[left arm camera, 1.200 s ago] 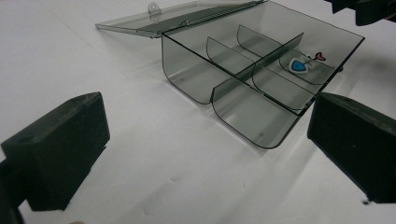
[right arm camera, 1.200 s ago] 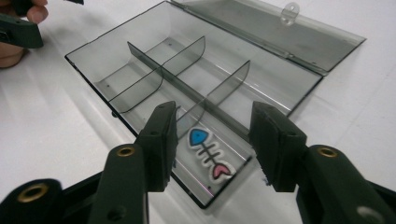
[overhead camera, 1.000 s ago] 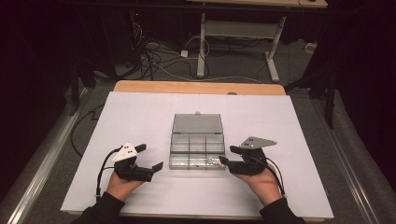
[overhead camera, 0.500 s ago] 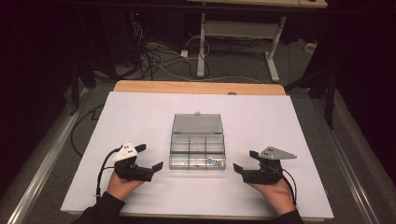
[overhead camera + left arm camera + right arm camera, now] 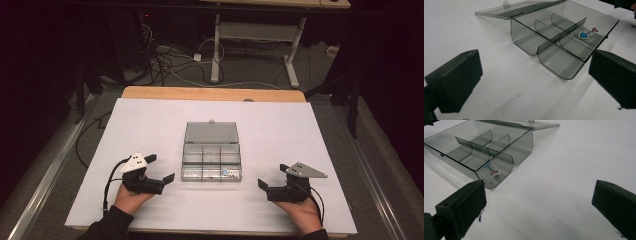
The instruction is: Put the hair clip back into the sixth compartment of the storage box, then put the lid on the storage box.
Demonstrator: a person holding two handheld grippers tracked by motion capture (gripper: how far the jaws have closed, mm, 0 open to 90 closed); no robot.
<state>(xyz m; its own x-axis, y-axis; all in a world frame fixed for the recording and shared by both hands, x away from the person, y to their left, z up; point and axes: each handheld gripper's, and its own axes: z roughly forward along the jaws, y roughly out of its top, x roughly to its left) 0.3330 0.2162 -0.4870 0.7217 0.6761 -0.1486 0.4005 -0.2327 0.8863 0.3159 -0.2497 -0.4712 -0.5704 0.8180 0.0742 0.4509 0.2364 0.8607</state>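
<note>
resting beside open organizer box (image 5: 212, 157), both claws gape, empty.

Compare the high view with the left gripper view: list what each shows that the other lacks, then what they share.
High view alone: the left gripper, open, the person's hands, the table's wooden far edge and floor cables.
Left gripper view alone: the curved compartment floors and the charm's red tip.
Both: the open clear box, its lid laid flat, and the blue charm.
</note>
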